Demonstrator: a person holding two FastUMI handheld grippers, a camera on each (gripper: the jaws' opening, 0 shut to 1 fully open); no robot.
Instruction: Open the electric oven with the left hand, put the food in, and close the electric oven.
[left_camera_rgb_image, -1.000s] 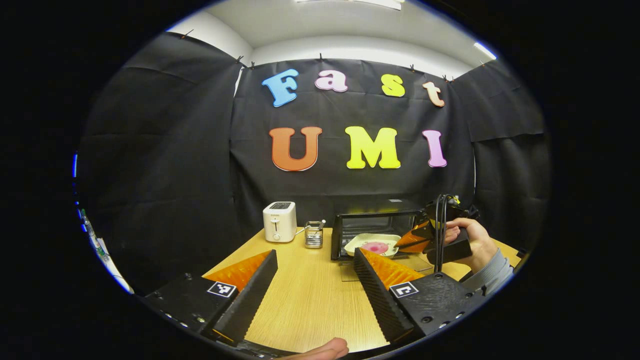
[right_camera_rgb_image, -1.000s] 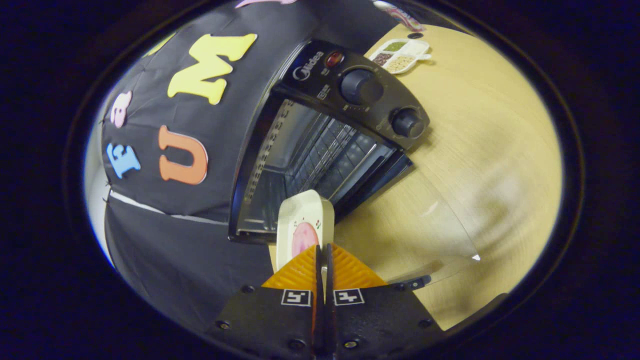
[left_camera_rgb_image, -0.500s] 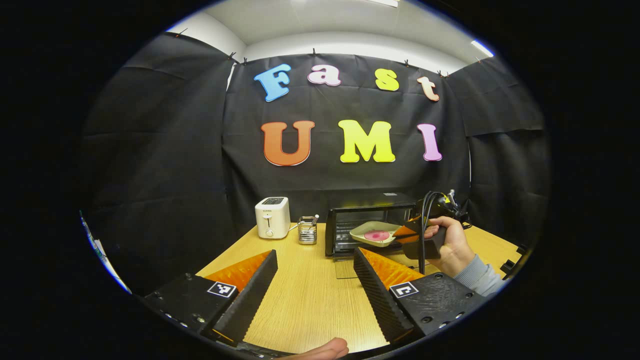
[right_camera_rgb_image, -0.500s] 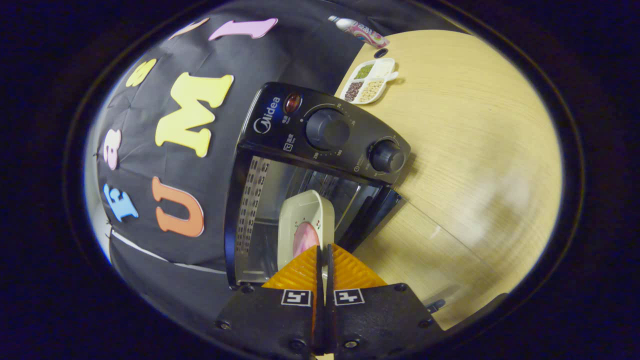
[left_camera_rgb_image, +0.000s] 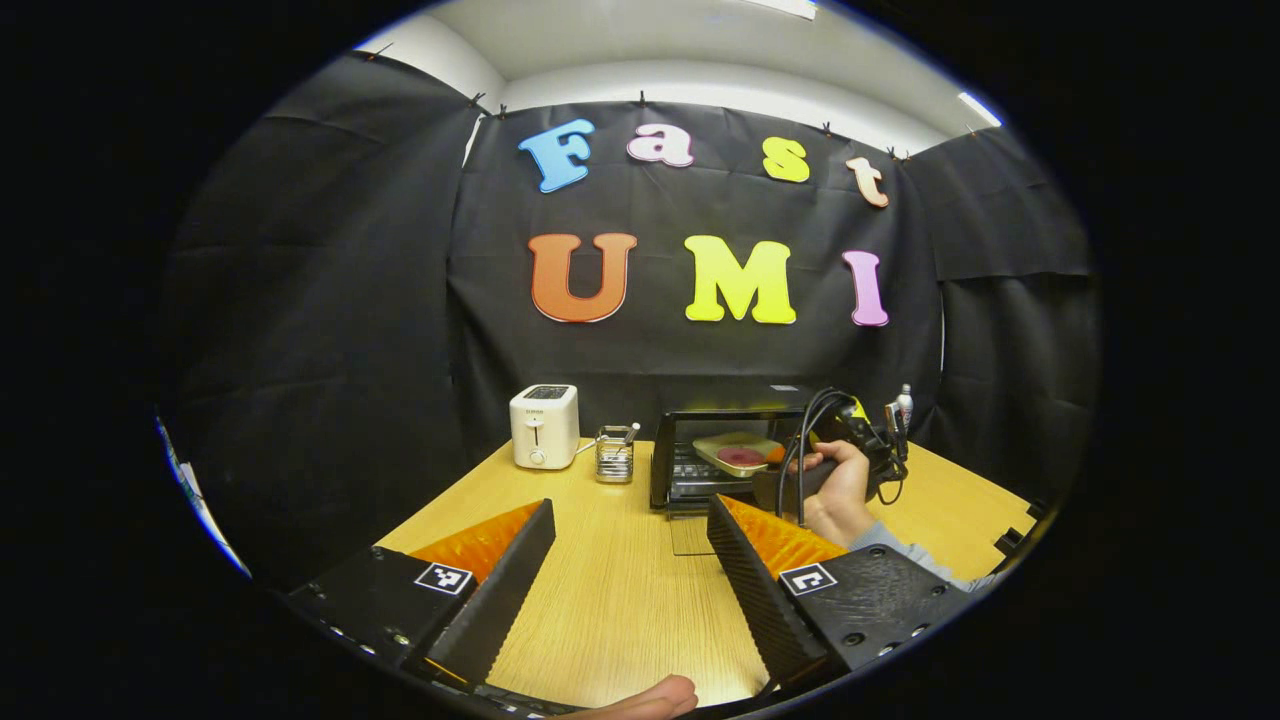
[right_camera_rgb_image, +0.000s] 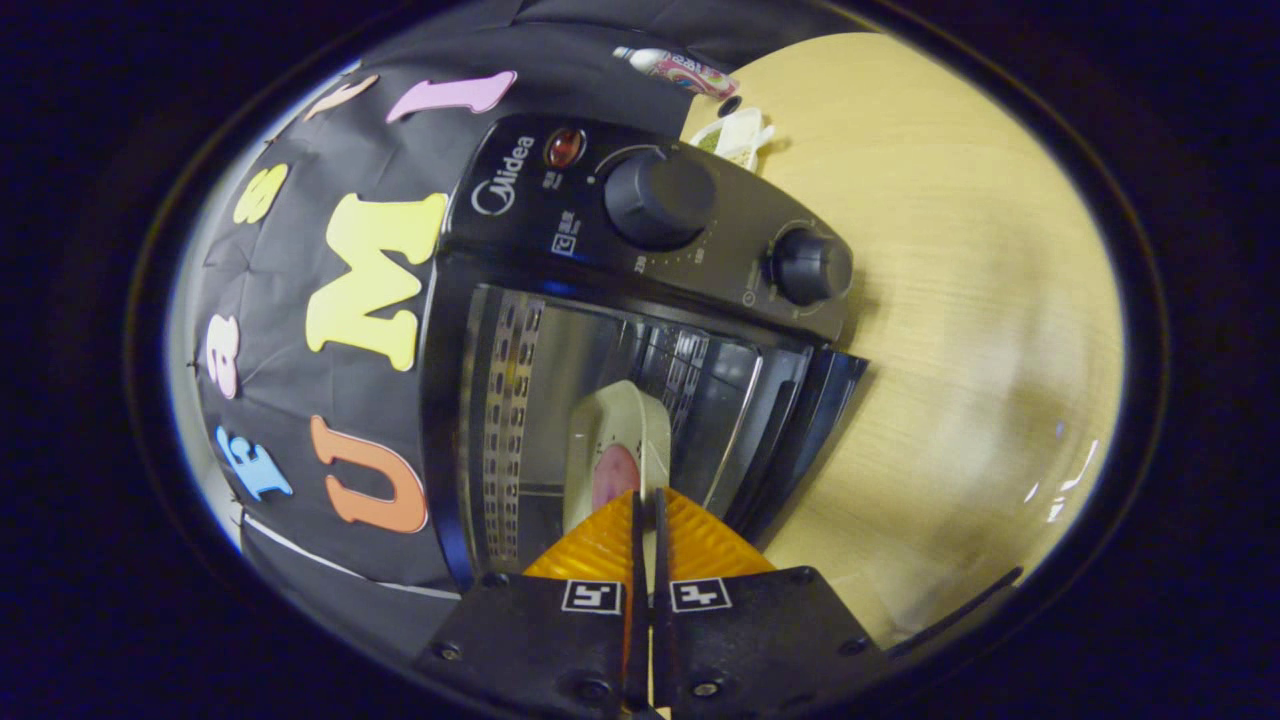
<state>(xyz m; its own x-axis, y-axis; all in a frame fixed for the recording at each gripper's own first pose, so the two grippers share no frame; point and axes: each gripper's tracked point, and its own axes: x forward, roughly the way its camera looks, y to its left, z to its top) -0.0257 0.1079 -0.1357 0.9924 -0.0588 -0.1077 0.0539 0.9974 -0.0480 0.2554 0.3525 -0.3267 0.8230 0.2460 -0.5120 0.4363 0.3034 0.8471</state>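
The black electric oven (left_camera_rgb_image: 700, 455) stands at the back of the table with its glass door (left_camera_rgb_image: 690, 530) folded down flat. In the right gripper view the oven (right_camera_rgb_image: 650, 210) looms close, its cavity open. My right gripper (right_camera_rgb_image: 645, 497) is shut on the rim of a cream plate (right_camera_rgb_image: 615, 430) carrying a pink piece of food (right_camera_rgb_image: 615, 475), and the plate reaches into the cavity. From the left gripper view the plate (left_camera_rgb_image: 738, 452) sits within the oven's opening, the right gripper (left_camera_rgb_image: 772, 454) and a hand (left_camera_rgb_image: 835, 480) behind it. My left gripper (left_camera_rgb_image: 630, 505) hangs open over the near table, holding nothing.
A white toaster (left_camera_rgb_image: 543, 425) and a wire utensil holder (left_camera_rgb_image: 613, 452) stand left of the oven. A bottle (left_camera_rgb_image: 903, 405) and a divided snack dish (right_camera_rgb_image: 735, 135) lie to the oven's right. The wooden table (left_camera_rgb_image: 620, 600) stretches toward me.
The right gripper has carried the plate forward, from in front of the oven over the lowered door into the cavity. The left gripper stays open and nearly still.
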